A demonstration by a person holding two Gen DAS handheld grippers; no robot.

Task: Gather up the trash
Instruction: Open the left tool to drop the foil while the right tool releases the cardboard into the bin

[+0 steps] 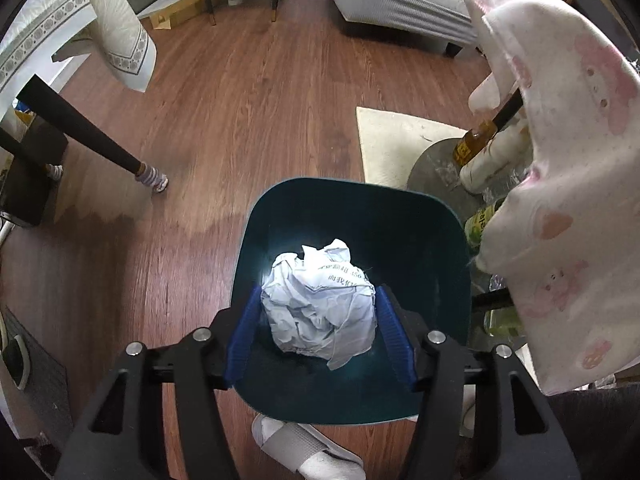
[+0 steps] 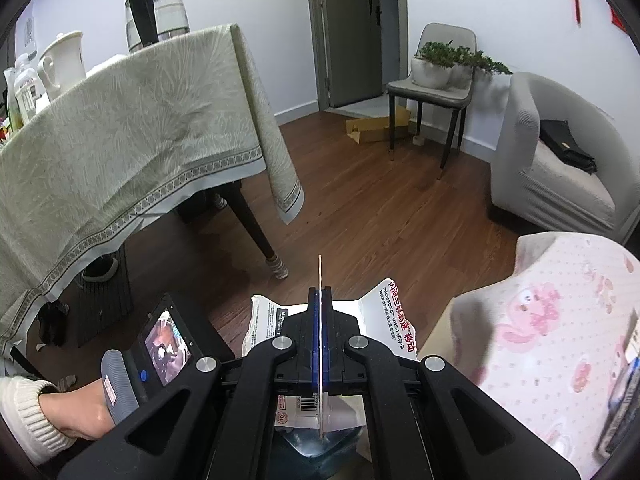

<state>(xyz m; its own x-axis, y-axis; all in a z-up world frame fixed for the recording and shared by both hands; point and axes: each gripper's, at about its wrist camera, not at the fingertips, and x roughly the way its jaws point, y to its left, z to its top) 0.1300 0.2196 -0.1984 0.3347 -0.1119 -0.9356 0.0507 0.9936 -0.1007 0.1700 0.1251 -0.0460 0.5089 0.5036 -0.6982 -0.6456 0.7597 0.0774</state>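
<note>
Left gripper points steeply down over the dark bin, its blue pads half spread with the crumpled paper ball between them. The ball's flanks reach the pads at 3 and 9 o'clock, but I cannot tell whether they press on it or merely flank it, or whether the ball already lies on the bin floor. By my reading the drop turns on this: the ball sits directly ahead of the tongs, inside the rim, roughly round with no real long axis, so widening the jaws should leave it in the bin.

Right gripper is pressed together on a thin card, seen edge-on, its long axis running from 6 to 12 o'clock out past the fingertips. A torn printed packet spreads at 2 o'clock beyond the jaws; whether it belongs to the card is unclear. The person's hand on the other gripper's handle shows at 8 o'clock.

From the right wrist view the bin is hidden, so its bearing from the card cannot be told. A pink-patterned cloth at 3 o'clock screens whatever lies behind it.
</note>
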